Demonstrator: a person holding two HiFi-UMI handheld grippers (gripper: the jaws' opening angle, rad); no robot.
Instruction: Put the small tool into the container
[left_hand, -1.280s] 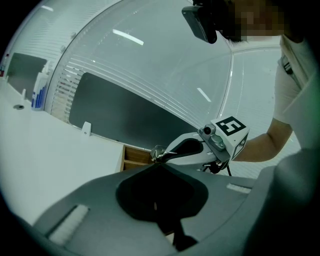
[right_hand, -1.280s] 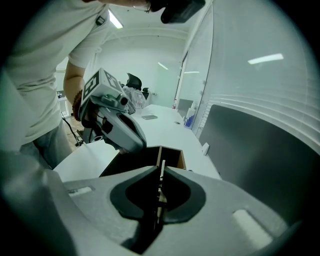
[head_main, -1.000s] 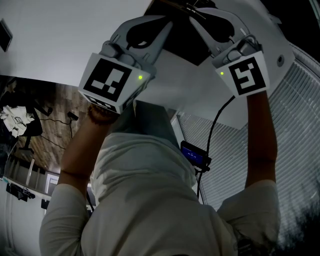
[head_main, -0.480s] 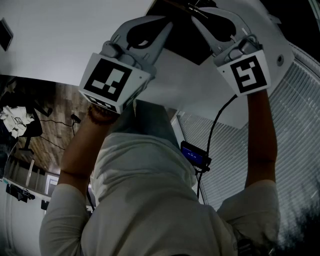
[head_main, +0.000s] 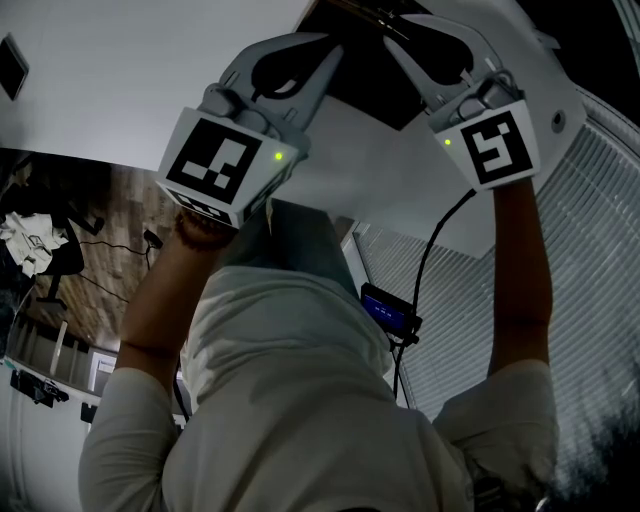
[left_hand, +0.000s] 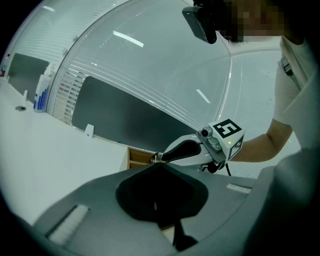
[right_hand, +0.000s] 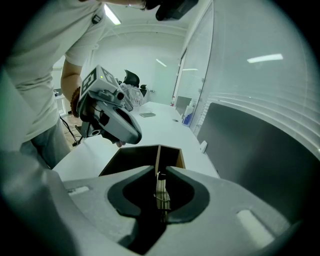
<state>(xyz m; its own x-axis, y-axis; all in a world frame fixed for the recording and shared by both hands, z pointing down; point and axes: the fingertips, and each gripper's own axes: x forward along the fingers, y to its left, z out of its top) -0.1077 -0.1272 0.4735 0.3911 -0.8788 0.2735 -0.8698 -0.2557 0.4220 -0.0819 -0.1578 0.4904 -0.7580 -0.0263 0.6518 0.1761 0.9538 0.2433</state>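
Right gripper (right_hand: 159, 171) fingers just easing apart, small tool (right_hand: 161, 193) pinched between, above wooden container (right_hand: 180, 159). Tool likely light, stiff, slippery metal; grip mid-body. Left gripper (left_hand: 155, 166) clenched, empty.

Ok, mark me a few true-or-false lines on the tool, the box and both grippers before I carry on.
1. The right gripper has a small metal tool between its jaws. True; the jaws have just been opening, and the tool stands upright between them.
2. The wooden box has a lid on it. False: its top is open, and a divider shows inside.
3. The left gripper grips a second tool. False: its jaws are together with nothing between them.
4. The box sits on a white table. True.
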